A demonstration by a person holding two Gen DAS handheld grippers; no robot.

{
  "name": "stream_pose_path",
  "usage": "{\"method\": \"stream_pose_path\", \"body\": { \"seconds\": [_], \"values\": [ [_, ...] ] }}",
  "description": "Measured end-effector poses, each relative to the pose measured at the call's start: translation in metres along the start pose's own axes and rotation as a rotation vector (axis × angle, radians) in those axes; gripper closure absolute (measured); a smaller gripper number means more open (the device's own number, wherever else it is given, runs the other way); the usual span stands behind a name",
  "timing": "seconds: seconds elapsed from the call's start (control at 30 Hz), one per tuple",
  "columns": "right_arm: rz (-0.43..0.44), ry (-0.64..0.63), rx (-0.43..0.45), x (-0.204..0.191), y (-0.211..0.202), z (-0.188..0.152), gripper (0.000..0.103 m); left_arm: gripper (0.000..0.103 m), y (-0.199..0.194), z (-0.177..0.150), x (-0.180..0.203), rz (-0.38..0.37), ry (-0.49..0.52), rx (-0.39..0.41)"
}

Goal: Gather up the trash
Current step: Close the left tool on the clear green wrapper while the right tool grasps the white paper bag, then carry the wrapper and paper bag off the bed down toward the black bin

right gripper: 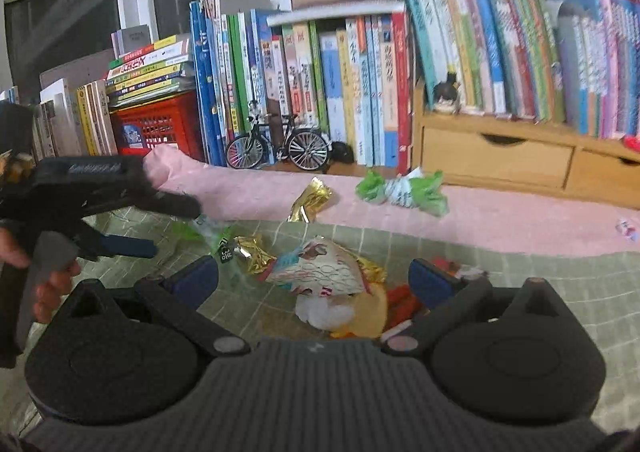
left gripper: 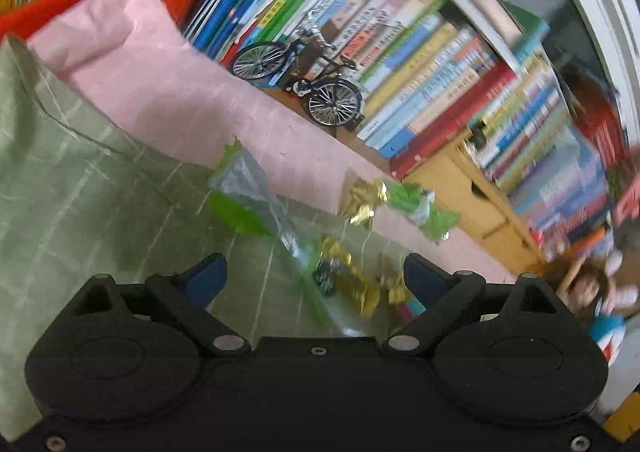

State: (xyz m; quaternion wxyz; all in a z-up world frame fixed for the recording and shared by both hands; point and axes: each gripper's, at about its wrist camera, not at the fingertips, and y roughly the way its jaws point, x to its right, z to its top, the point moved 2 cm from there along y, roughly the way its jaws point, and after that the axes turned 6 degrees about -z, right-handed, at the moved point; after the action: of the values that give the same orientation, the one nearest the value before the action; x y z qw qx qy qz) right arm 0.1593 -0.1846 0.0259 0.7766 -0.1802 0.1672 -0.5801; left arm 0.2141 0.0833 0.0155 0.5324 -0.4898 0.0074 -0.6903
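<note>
Trash lies scattered on a green checked cloth (right gripper: 520, 292). My right gripper (right gripper: 314, 280) is open, low over a white patterned wrapper (right gripper: 324, 272), a crumpled gold wrapper (right gripper: 252, 248) and a red-orange wrapper (right gripper: 400, 304). My left gripper (left gripper: 314, 276) is open too, with gold wrappers (left gripper: 360, 288) between its fingertips and a clear green-printed bag (left gripper: 256, 203) just ahead. The right wrist view shows the left gripper (right gripper: 176, 226) at the left, held by a hand (right gripper: 52, 284), its tips at that clear bag (right gripper: 212, 232). A gold wrapper (right gripper: 310, 199) and a green-white wrapper (right gripper: 404, 191) lie on the pink cloth (right gripper: 500, 219).
Rows of upright books (right gripper: 360, 91), a red crate (right gripper: 156, 127), a model bicycle (right gripper: 280, 145) and a wooden drawer unit (right gripper: 496, 159) line the back. A small scrap (right gripper: 626, 230) lies at the far right on the pink cloth.
</note>
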Motion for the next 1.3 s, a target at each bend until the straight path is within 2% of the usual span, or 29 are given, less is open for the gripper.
{"method": "stream_pose_path", "body": {
  "seconds": [0.07,0.13,0.2,0.23,0.4,0.5,0.53,0.63,0.83,1.07,1.3],
  "values": [
    [0.005,0.011,-0.004,0.001,0.01,-0.001,0.0,0.018,0.009,0.001,0.0,0.029,-0.012,0.007],
    [0.006,0.019,-0.012,0.003,0.019,0.0,0.0,0.024,0.02,0.0,0.006,0.078,0.025,0.009],
    [0.003,0.035,-0.023,0.006,0.029,0.002,0.005,0.039,0.029,-0.004,0.01,0.091,0.037,0.01],
    [0.002,0.045,-0.034,0.007,0.035,0.002,0.008,0.041,0.03,-0.006,0.011,0.09,0.034,0.007],
    [0.003,0.017,-0.072,0.003,0.054,-0.001,0.009,0.055,0.041,-0.013,0.015,0.15,0.043,0.017],
    [0.012,0.005,-0.083,0.001,0.061,-0.003,0.01,0.057,0.042,-0.013,0.013,0.141,0.021,0.039],
    [0.023,0.015,-0.086,0.003,0.063,-0.004,0.013,0.058,0.041,-0.012,0.012,0.132,0.008,0.043],
    [0.034,0.037,-0.085,0.007,0.066,-0.002,0.019,0.073,0.044,-0.008,0.01,0.098,0.027,0.045],
    [0.041,0.018,-0.045,0.006,0.061,-0.001,0.03,0.076,0.044,-0.011,0.009,0.076,0.067,0.063],
    [0.04,-0.024,-0.02,0.001,0.051,-0.001,0.032,0.077,0.029,-0.007,0.009,0.051,0.069,0.104],
    [0.041,-0.014,-0.02,-0.005,0.034,-0.01,0.032,0.077,-0.001,-0.006,0.008,0.043,0.074,0.142]
  ]
}}
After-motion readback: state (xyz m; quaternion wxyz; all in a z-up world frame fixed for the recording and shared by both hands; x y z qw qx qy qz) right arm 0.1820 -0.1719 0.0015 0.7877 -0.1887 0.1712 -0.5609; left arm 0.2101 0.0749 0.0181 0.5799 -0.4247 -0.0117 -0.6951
